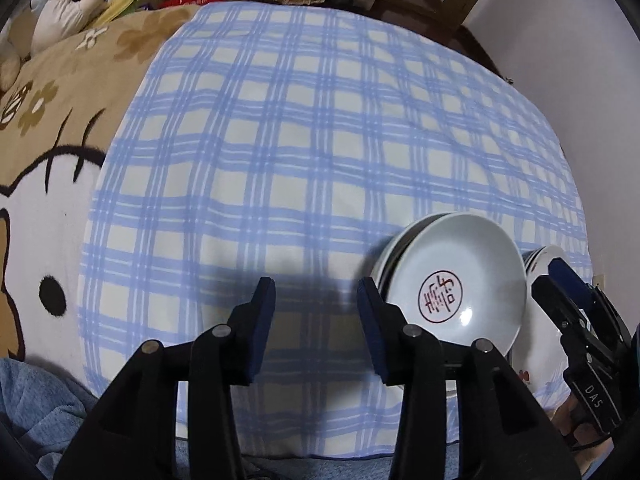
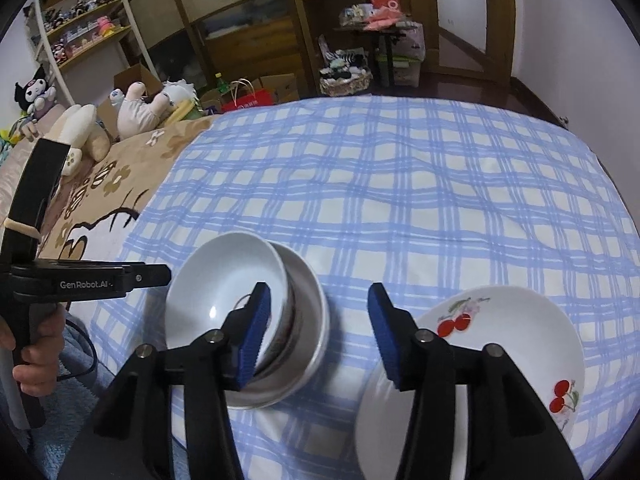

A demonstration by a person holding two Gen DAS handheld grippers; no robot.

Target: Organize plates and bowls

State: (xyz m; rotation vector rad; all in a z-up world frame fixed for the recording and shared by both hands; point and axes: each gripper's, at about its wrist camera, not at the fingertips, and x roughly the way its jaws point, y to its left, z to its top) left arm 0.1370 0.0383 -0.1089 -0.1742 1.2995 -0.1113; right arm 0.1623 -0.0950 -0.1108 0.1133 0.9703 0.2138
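Bowls (image 2: 248, 320) sit nested in a small stack on the blue checked cloth (image 2: 400, 184), the top white one tipped toward the left over the wider bowl beneath; in the left wrist view its inside shows a red round mark. Just to the right lies the cherry-printed plate (image 2: 500, 344), flat on the cloth and apart from the stack.

Both tools look free. The left gripper (image 1: 316, 328) hangs over bare cloth beside the stack with its jaws apart and nothing between them. The right gripper (image 2: 316, 332) has its jaws apart too, with only cloth in the gap between bowls and plate; its left pad stands in front of the top bowl's wall, and contact cannot be told.

By the look of it, a bowl has been set on the stack and let go, so the placing step is closing. The next move probably calls for the right gripper to shift over the plate's near rim, close on it, and lift without dragging the soft cloth or knocking the tilted stack.
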